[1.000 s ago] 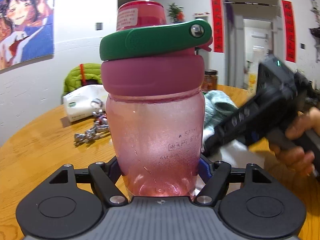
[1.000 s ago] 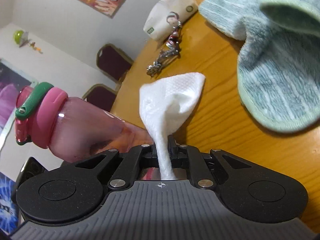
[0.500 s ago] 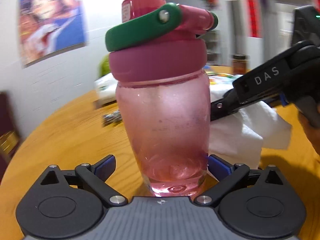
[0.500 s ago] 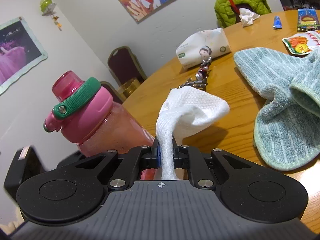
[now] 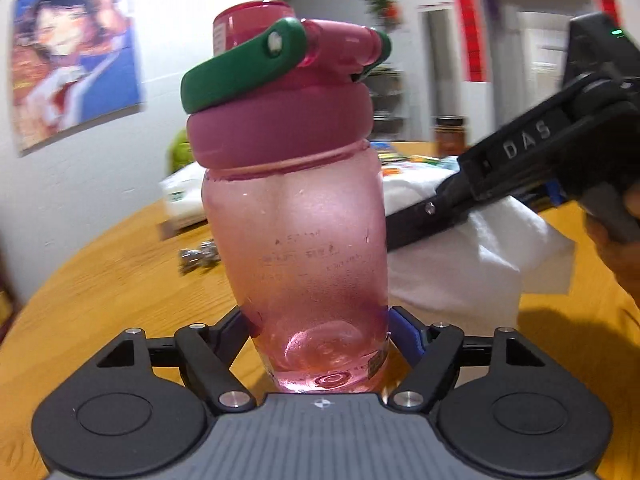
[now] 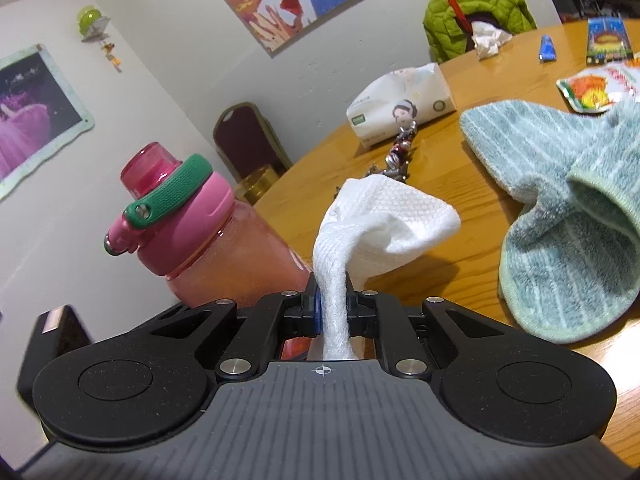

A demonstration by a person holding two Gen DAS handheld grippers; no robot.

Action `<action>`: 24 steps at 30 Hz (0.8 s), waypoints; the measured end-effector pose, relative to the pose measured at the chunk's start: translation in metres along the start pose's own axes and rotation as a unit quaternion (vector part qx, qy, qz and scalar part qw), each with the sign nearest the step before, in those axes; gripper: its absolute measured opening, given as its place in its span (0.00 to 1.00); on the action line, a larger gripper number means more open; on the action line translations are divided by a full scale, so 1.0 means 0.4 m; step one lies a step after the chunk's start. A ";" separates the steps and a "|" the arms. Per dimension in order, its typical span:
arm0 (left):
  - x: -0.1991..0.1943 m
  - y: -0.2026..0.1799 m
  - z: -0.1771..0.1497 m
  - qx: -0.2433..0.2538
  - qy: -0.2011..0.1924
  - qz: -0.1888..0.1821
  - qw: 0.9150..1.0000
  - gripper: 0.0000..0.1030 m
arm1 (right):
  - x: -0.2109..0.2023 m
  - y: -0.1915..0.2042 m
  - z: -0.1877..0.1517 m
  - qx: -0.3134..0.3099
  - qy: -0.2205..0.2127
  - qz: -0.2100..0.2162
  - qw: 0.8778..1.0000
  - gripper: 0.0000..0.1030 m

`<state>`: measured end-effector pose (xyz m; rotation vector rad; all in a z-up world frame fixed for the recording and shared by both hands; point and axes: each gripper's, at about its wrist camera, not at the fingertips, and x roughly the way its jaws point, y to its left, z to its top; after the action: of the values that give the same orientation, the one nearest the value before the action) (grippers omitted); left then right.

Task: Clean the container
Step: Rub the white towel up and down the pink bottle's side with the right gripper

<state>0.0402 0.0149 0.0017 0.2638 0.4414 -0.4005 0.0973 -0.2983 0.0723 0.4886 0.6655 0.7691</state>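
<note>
Since the earlier frame the pink bottle (image 5: 296, 240) has tipped slightly, its base nearer the left gripper (image 5: 320, 332), which clamps it low at frame centre. Its long axis runs near upright, green-strapped lid topmost. The right gripper (image 6: 332, 312) pinches a dimpled white cloth (image 6: 380, 216) above the wooden worktop (image 6: 460, 248).

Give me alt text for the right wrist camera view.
The right tongs pinch a white cloth above a wooden table, with a pink water bottle leaning at the left. A teal towel lies to the right.
</note>
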 end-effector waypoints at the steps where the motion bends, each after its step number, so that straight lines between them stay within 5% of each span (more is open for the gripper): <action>1: -0.002 0.011 -0.003 -0.001 -0.001 -0.012 1.000 0.70 | -0.003 -0.006 0.002 0.014 -0.003 0.015 1.000 0.13; 5: -0.002 0.014 -0.007 -0.012 0.003 -0.013 1.000 0.70 | -0.004 -0.047 0.004 0.079 -0.007 0.062 0.995 0.13; 10: -0.006 0.002 -0.010 -0.008 0.006 -0.002 1.000 0.71 | 0.060 -0.106 -0.023 0.136 0.053 0.028 0.989 0.12; 15: -0.006 -0.020 -0.008 -0.006 0.007 0.000 1.000 0.71 | -0.014 -0.088 0.006 0.176 -0.029 0.142 0.974 0.12; 22: 0.023 -0.018 -0.006 0.002 0.010 0.006 1.000 0.71 | 0.077 -0.155 -0.046 0.224 0.054 0.038 0.972 0.12; 24: 0.018 -0.018 -0.006 0.002 0.010 0.005 1.000 0.71 | 0.052 -0.122 -0.028 0.201 0.031 0.052 0.978 0.11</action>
<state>0.0423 0.0070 -0.0051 0.2735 0.4590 -0.3884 0.1236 -0.3115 0.0267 0.8775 0.8653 0.7515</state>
